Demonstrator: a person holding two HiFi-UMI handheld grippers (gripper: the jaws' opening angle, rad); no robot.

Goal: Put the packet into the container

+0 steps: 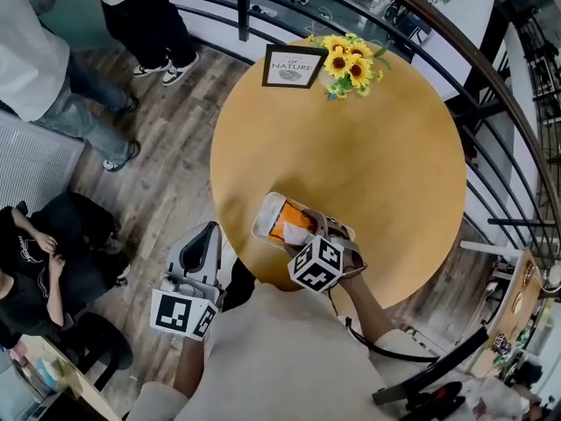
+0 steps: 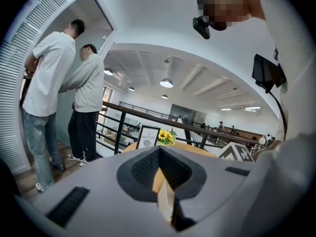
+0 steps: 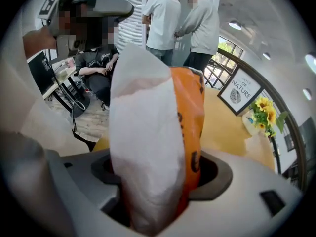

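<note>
- Spanning the space ahead of both tools: round wooden table (image 1: pixel 394 174).
- Container (image 1: pixel 261 218) lies directly beneath the right gripper (image 1: pixel 302 233).
- Left gripper (image 1: pixel 212 227), left of the right one, is off the table – jaws together, empty.
- Orange-and-white packet (image 3: pixel 158 132) is clamped between the right gripper's jaws, over the container.

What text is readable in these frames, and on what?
"OF NATURE": on the framed sign; any smaller print on it is too small to read.
Dark print on the orange side of the packet: too blurred to read.
Marker cubes: black-and-white square patterns only, no words.
</note>
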